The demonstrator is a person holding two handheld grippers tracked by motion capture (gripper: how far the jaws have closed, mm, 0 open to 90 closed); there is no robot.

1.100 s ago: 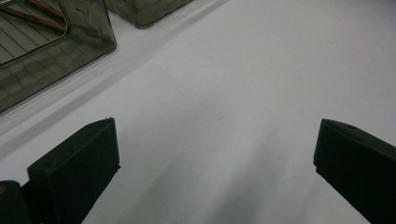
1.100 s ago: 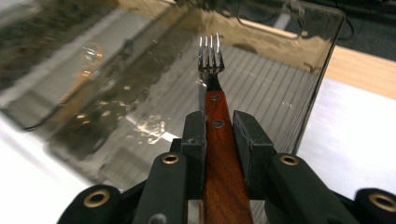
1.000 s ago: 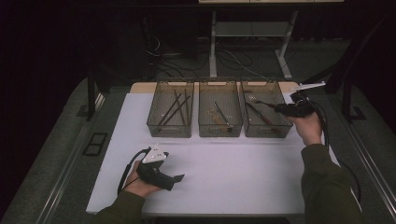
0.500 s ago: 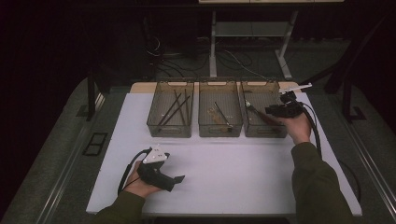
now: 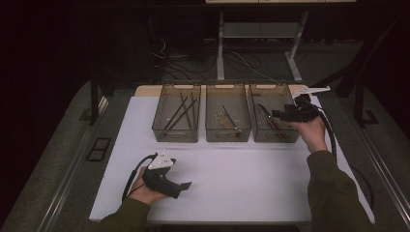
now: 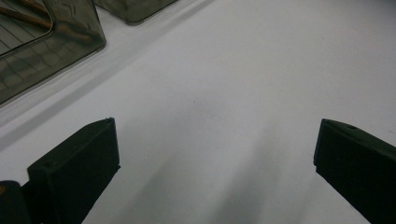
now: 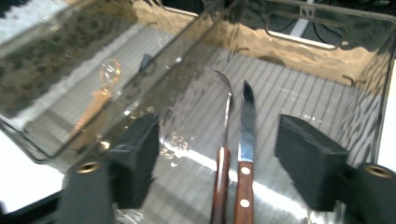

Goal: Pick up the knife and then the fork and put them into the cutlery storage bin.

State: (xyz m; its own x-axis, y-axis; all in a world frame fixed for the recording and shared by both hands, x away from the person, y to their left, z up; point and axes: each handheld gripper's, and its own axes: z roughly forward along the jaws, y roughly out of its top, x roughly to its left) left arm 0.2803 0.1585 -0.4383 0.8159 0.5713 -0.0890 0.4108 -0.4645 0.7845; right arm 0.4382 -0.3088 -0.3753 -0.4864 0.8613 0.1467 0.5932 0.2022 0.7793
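Dark room, white table (image 5: 241, 179)

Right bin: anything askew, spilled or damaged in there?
Nothing stands out. In the right smoky clear plastic bin, two wooden-handled knives lie side by side on the ribbed floor, blades pointing the same way. The right claw has just been opening, jaws apart either side of them, not gripping.

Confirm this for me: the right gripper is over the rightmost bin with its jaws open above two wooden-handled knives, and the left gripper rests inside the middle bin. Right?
Not quite. The left gripper rests on the white table, in front of the bins, as the high view shows. The rest holds: the right gripper is over the rightmost bin, jaws just opened, clear of the two knives.
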